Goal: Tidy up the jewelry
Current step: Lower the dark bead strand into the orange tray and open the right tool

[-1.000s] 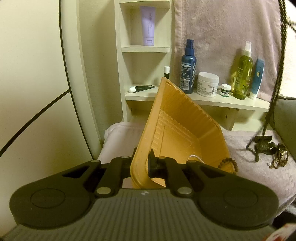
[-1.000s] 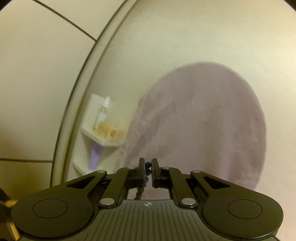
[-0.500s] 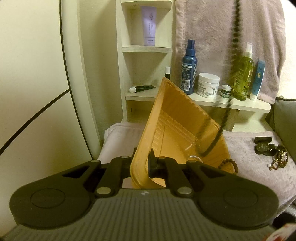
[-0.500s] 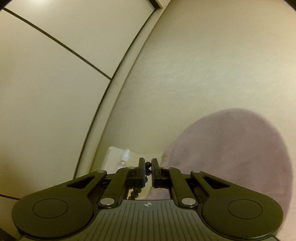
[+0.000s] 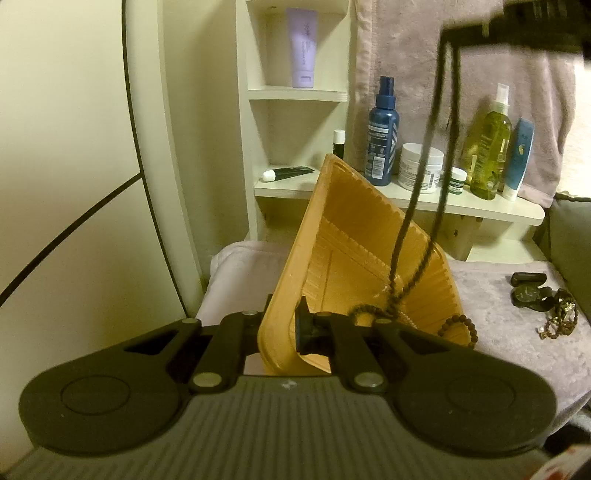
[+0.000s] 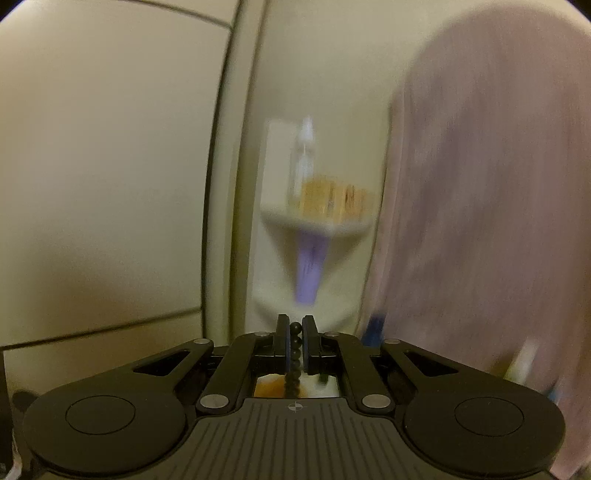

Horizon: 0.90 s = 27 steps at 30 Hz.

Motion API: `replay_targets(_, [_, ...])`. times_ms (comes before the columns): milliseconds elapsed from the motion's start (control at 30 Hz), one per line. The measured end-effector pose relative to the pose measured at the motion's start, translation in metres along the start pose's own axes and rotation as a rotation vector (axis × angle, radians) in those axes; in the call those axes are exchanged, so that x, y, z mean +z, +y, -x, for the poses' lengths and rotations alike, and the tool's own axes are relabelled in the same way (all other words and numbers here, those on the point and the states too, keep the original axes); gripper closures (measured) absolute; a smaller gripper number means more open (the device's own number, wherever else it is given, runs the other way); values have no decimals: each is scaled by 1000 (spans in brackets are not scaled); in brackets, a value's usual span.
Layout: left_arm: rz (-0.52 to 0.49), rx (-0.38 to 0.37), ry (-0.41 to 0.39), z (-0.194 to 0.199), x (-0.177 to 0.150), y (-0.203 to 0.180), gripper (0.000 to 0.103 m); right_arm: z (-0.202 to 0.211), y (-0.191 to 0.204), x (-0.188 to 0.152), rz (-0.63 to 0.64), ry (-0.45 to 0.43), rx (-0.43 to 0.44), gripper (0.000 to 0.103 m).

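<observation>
Left wrist view: the left gripper [image 5: 281, 326] is clamped on the near rim of a tilted orange tray [image 5: 369, 266], above a pale towel [image 5: 517, 332]. A dark bead necklace [image 5: 424, 177] hangs in two strands from the right gripper [image 5: 480, 33] at the top, its lower end coiled inside the tray beside a brown bead bracelet [image 5: 458, 325]. In the blurred right wrist view, the right gripper [image 6: 294, 341] is closed on the necklace's beads [image 6: 295, 349].

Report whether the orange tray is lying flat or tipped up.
Tipped up. The left gripper clamps the orange tray by its rim, its far edge raised high above the towel.
</observation>
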<state>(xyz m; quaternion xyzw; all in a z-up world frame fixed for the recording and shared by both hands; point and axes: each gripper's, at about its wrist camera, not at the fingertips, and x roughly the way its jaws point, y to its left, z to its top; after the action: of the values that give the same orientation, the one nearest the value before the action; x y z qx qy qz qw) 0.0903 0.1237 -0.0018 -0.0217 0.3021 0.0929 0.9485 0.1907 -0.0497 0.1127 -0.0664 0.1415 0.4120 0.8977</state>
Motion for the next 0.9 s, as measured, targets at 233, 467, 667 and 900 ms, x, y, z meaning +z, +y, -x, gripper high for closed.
replay_targets(233, [1,1,1,-1,0,1,96,-15,-11,-41,-155,114,53,97])
replay_targets(467, [2,0,0,-1,0,1,96,-28,-21,-68,-291,233,108,97])
replay_targets(667, [1,0,-1,-1,0,1,96,-26,-19,-103,-374,317,136,97])
replay_targets(900, [1,1,0,-1,-1,0,96,-9,-18,-136,-408,366,114,55])
